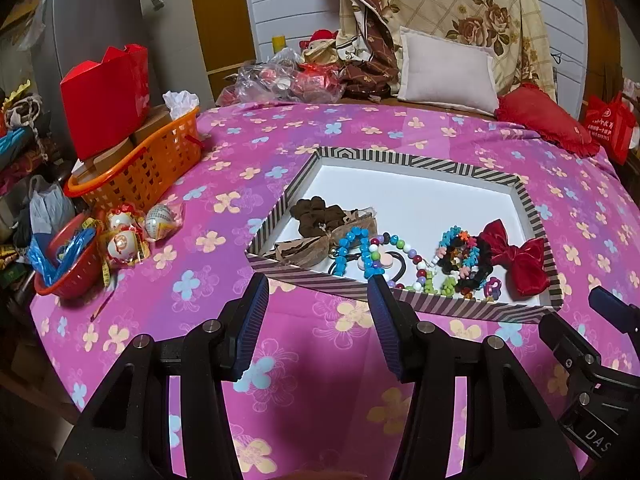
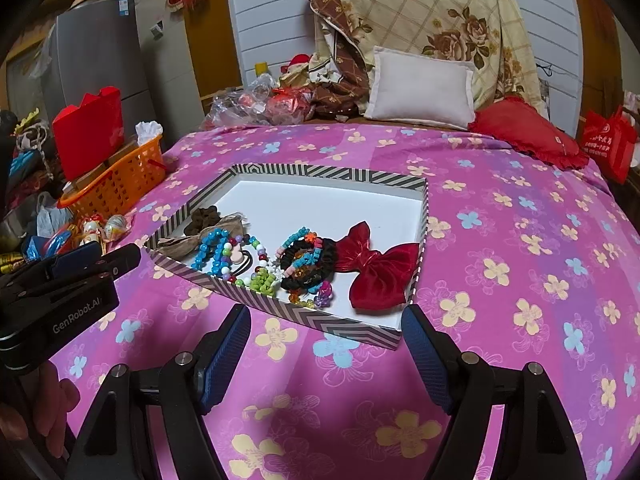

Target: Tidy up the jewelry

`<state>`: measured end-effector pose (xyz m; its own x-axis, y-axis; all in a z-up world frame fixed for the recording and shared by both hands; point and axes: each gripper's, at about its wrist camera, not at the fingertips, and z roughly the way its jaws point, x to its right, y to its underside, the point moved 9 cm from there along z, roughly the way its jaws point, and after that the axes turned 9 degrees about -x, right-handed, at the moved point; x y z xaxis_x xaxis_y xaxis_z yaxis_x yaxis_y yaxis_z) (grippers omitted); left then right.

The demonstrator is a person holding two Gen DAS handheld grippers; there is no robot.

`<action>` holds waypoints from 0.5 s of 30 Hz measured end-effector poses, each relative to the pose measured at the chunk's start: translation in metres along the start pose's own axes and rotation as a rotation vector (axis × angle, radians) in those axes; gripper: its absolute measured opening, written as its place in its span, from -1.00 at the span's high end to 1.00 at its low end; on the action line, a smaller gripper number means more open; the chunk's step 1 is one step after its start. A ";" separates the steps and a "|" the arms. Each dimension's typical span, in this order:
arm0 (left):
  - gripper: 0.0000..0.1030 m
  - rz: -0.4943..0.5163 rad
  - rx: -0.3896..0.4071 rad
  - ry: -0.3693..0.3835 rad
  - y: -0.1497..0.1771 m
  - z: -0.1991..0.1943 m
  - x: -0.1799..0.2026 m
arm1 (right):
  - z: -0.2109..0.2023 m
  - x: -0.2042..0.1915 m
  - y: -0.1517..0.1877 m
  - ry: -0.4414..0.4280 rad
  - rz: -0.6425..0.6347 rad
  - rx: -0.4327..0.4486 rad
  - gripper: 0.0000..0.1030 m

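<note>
A shallow striped box [image 1: 400, 159] [image 2: 316, 171] with a white floor lies on the pink flowered bedspread. Along its near side lie a brown scrunchie [image 1: 316, 214] [image 2: 205, 216], a tan bow [image 1: 316, 245] [image 2: 192, 245], blue bead bracelets [image 1: 352, 242] [image 2: 214, 246], a multicoloured bead string [image 1: 400, 245] [image 2: 256, 256], black beaded hair ties [image 1: 466, 258] [image 2: 306, 260] and a red velvet bow [image 1: 516, 256] [image 2: 380, 270]. My left gripper [image 1: 320, 300] stands open just short of the box's near rim, nothing between its fingers. My right gripper [image 2: 326, 330] is open too, at the box's near corner.
An orange basket [image 1: 140, 168] [image 2: 116, 184] with boxes and a red bag stands at the left edge. Wrapped eggs [image 1: 128, 232] and a red bowl [image 1: 68, 264] lie near it. Pillows [image 1: 448, 70] [image 2: 420, 88] and a red cushion [image 2: 524, 128] sit at the back. The left gripper's body [image 2: 60, 292] shows at the left.
</note>
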<state>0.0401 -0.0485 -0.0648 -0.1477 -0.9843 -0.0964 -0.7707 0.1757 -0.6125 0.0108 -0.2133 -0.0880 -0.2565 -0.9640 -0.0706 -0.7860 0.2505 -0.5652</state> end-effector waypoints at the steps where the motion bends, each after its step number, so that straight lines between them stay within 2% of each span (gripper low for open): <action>1: 0.01 0.000 0.000 0.001 0.000 0.000 0.000 | 0.000 0.000 0.000 0.000 0.000 0.000 -0.47; 15: 0.01 -0.001 -0.002 0.002 0.001 0.000 0.001 | 0.002 -0.004 0.004 -0.003 -0.001 -0.006 -0.47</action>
<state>0.0389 -0.0491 -0.0653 -0.1479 -0.9845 -0.0941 -0.7721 0.1744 -0.6112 0.0102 -0.2091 -0.0917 -0.2541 -0.9645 -0.0725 -0.7897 0.2501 -0.5602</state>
